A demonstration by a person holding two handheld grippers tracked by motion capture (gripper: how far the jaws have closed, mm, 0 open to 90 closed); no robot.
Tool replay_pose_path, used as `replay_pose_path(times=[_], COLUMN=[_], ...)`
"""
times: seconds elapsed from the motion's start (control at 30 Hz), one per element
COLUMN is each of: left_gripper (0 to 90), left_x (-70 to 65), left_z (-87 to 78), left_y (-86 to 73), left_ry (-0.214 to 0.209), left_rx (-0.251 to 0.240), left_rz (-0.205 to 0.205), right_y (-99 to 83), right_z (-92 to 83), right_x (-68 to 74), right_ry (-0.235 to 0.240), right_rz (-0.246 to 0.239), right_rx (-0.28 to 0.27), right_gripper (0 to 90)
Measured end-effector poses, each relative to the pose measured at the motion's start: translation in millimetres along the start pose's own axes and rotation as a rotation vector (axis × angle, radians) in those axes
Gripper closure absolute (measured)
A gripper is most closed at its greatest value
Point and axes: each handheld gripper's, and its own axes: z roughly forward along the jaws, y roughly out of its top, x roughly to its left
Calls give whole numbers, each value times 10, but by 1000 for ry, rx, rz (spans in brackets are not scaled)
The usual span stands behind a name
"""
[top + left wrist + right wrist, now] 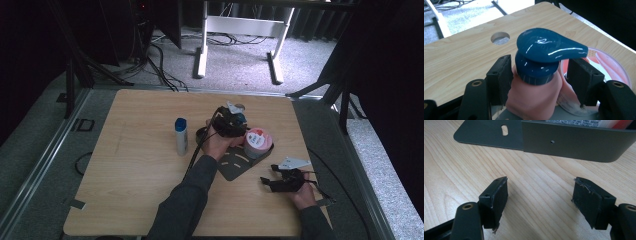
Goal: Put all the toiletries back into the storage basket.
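Pink soft bottle with glossy blue pump cap (pixel 541 65): upright on the wooden table (pixel 140 150), between the left gripper's (pixel 537 75) released jaws, pads apart from it. Right gripper (pixel 539 195): jaws spread, nothing held, over bare tabletop.

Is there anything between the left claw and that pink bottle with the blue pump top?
Nothing visible stands in the way. The pink bottle with its blue pump top already sits between the jaws of the left gripper. The left jaw lies against its side, while the right jaw stands slightly off it. The pink-lidded tub is behind, to the right.
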Motion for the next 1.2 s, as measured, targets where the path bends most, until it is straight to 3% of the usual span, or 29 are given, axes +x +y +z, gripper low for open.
replay_pose_path(times=[0.77,1.03,1.13,1.2], left_gripper=[374,374,371,371], left_x=[-6,50,75,80], left_z=[-244,-335,-409,-472], left_y=[-126,-164,-152,-129], left_ry=[-16,-12,-41,-41], left_rx=[17,23,8,-4], left_rz=[55,39,11,16], right_y=[0,0,0,0], right_z=[0,0,0,0], right_x=[0,0,-1,-1], right_ry=[-1,0,-1,-1], right_rz=[0,0,-1,-1], right_rx=[0,0,0,0], right_gripper=[280,280,280,280])
